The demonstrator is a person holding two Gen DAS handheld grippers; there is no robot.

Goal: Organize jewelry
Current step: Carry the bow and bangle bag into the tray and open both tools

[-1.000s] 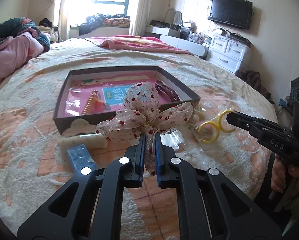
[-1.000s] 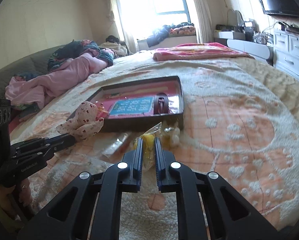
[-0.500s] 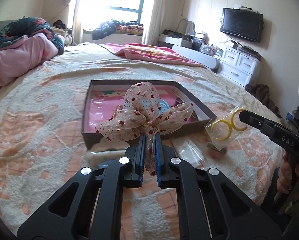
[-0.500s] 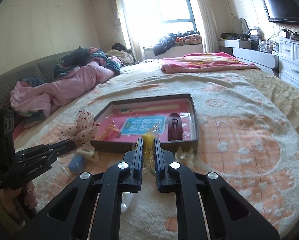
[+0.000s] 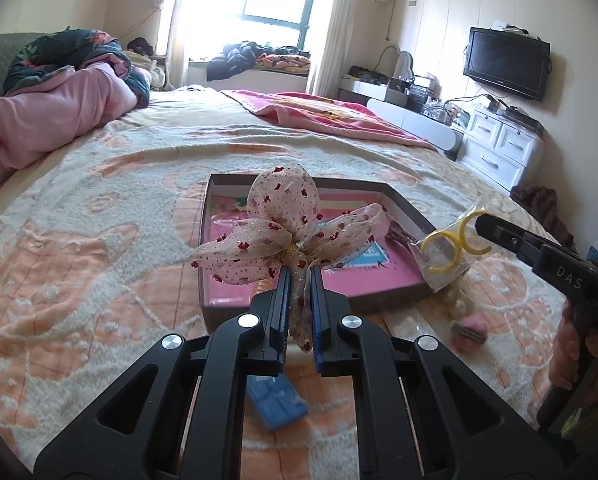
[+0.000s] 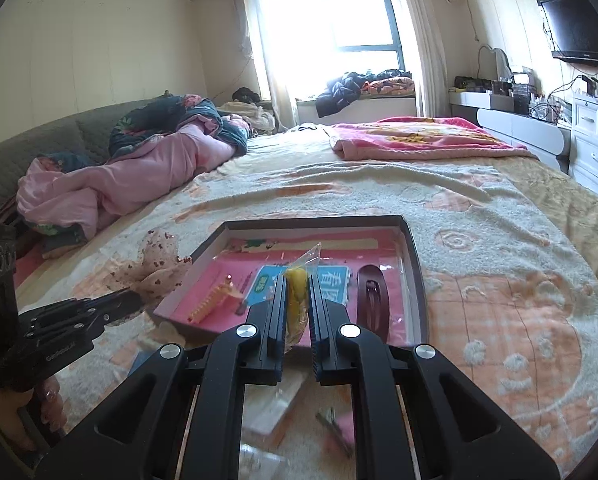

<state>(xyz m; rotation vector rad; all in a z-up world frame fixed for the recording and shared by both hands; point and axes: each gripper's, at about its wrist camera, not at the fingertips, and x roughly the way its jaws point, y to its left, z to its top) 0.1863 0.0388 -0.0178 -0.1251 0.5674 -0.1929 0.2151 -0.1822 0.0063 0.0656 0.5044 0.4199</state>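
Observation:
My left gripper (image 5: pixel 299 276) is shut on a sheer pink bow hair clip (image 5: pixel 283 232) with red spots, held above the near edge of the dark box (image 5: pixel 411 210) with a pink lining. My right gripper (image 6: pixel 297 286) is shut on a clear bag of yellow hoops (image 6: pixel 297 284), held over the box's near edge (image 6: pixel 413 248). The same bag (image 5: pixel 451 248) shows in the left wrist view at the right gripper's tip. The bow (image 6: pixel 159 264) shows at the left in the right wrist view. In the box lie an orange comb clip (image 6: pixel 215 302) and a dark red snap clip (image 6: pixel 373 296).
A blue block (image 5: pixel 277 400), a pink clip (image 5: pixel 471 328) and clear bags (image 6: pixel 275 404) lie on the bedspread before the box. A pink quilt (image 6: pixel 131 176) is heaped far left. A white dresser (image 5: pixel 503 148) and TV (image 5: pixel 505 64) stand right.
Both grippers have risen and moved forward with their loads, so the bow and the yellow hoop bag now hang over the box's near edge.

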